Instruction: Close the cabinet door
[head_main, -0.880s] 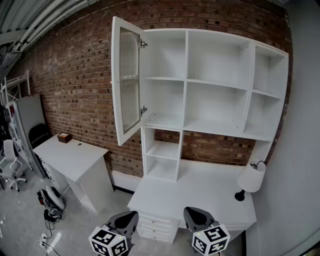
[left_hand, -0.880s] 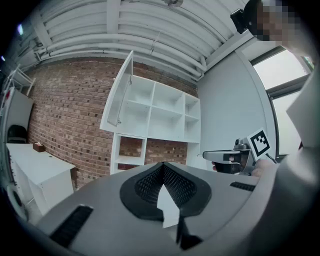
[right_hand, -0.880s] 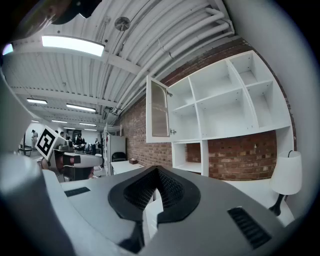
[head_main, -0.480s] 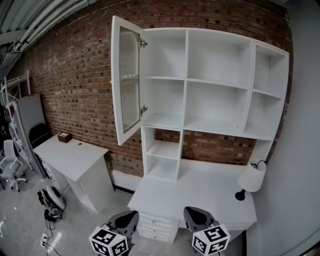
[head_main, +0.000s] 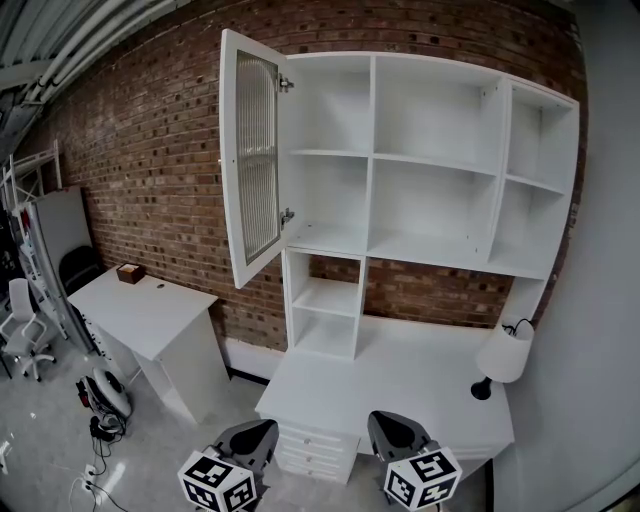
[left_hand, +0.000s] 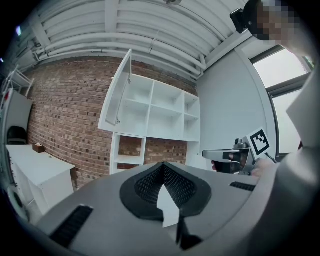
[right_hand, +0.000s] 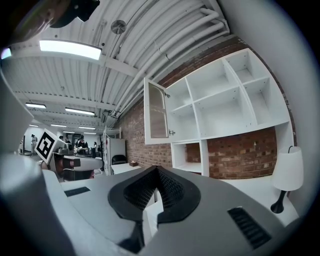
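The white cabinet door (head_main: 250, 165) with a ribbed glass pane stands wide open at the upper left of the white shelf unit (head_main: 430, 160), hinged on its right edge. It shows as well in the left gripper view, door (left_hand: 116, 90), and in the right gripper view, door (right_hand: 156, 110). Both grippers are held low and level at the bottom of the head view, far from the door. My left gripper (head_main: 255, 437) is shut and empty, tips meeting (left_hand: 162, 165). My right gripper (head_main: 393, 432) is shut on nothing too (right_hand: 156, 169).
Under the shelves runs a white desk (head_main: 400, 385) with drawers, and a white lamp (head_main: 503, 358) stands at its right. A second white table (head_main: 150, 315) sits left against the brick wall. Chairs and cables lie on the floor at far left.
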